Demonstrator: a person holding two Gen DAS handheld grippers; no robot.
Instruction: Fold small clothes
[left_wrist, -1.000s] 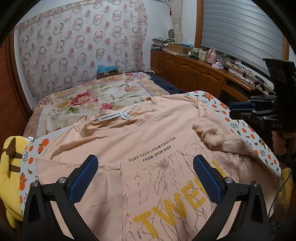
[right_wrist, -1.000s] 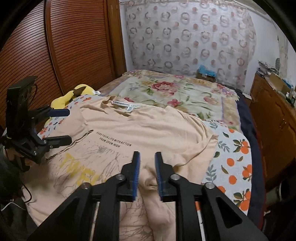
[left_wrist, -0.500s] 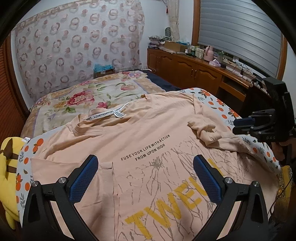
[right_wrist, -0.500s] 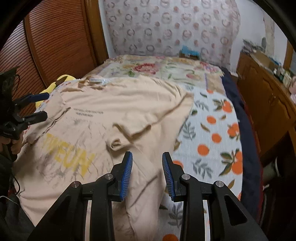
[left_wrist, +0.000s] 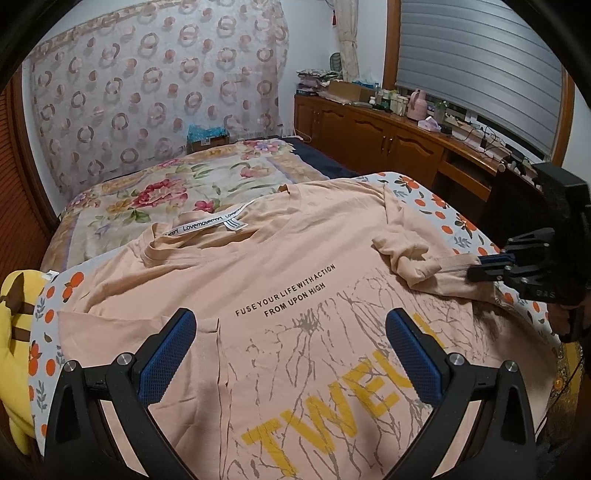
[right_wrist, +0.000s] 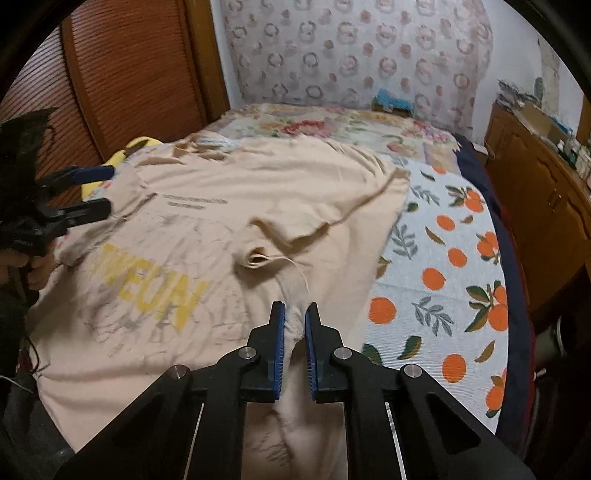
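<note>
Right gripper (right_wrist: 294, 317) has dropped, jaws just closing onto bunched sleeve (left_wrist: 443, 267) of T-shirt (left_wrist: 295, 258); left gripper (left_wrist: 291, 354) hovers wide apart. Sleeve fold-in likely next.

I see one peach T-shirt (left_wrist: 280, 266) lying front-up on the bedspread, collar toward twelve o'clock with its white neck label showing. Small black lettering crosses the chest; below it sits a grey crackle print and large yellow letters toward six. In the left view, the sleeve at nine lies flat, while the sleeve at three is rumpled, its hem drawn out taut toward the edge.
</note>
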